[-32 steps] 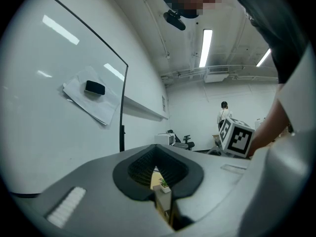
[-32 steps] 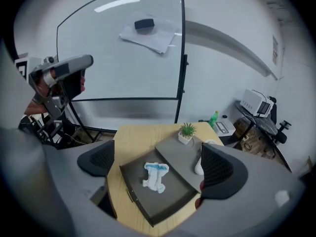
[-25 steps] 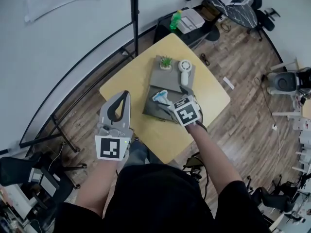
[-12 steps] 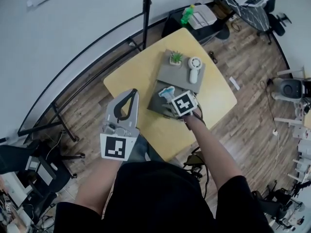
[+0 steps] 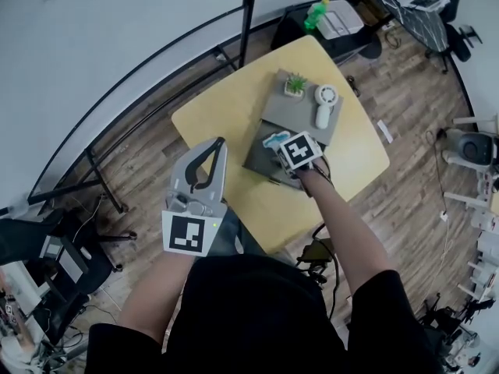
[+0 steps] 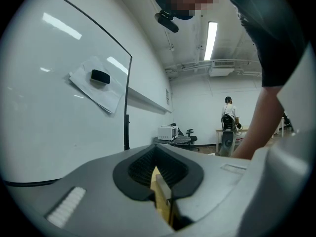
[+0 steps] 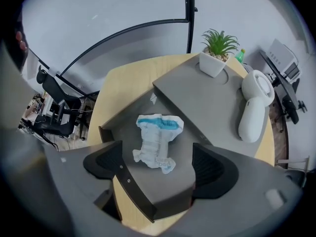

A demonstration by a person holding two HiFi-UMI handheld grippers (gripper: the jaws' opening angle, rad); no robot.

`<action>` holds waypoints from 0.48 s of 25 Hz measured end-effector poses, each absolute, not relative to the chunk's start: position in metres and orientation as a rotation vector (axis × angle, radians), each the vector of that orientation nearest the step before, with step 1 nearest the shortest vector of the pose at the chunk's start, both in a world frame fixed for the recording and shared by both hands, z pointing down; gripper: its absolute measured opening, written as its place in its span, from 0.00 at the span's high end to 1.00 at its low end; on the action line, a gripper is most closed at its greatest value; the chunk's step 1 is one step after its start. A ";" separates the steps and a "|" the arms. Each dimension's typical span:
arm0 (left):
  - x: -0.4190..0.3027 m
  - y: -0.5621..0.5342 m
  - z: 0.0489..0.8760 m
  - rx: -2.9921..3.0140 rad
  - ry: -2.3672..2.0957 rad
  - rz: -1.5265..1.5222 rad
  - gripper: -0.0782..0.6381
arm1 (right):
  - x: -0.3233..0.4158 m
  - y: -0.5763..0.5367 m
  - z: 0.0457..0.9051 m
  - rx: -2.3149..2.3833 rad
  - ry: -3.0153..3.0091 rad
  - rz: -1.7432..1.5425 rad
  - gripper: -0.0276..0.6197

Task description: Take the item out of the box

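Right hand-held gripper spread, just narrowing, empty above diaper; left pressed together

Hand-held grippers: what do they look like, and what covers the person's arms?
Both the left hand-held gripper and the right hand-held gripper are light grey with black ribbed pads. Each carries a white cube with black square markers. The person wears short black sleeves.

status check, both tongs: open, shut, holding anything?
Left tongs: shut, empty.
Right tongs: open, just been closing slightly; diaper lies in the box below the gap, not gripped.
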State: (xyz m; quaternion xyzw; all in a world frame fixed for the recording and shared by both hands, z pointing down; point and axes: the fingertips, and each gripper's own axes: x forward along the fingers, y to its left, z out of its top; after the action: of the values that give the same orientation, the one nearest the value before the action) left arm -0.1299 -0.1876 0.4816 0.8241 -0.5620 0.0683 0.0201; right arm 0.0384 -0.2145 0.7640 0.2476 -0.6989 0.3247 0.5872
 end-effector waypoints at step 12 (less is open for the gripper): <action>-0.129 -0.179 0.494 2.538 -1.730 0.249 0.89 | 0.046 -0.219 0.789 0.571 -1.580 0.758 0.39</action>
State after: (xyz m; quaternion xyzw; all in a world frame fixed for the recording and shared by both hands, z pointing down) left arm -0.1286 -0.1787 0.4942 0.8232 -0.5612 0.0808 0.0300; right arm 0.0457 -0.2186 0.7886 0.2466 -0.6830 0.3275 0.6045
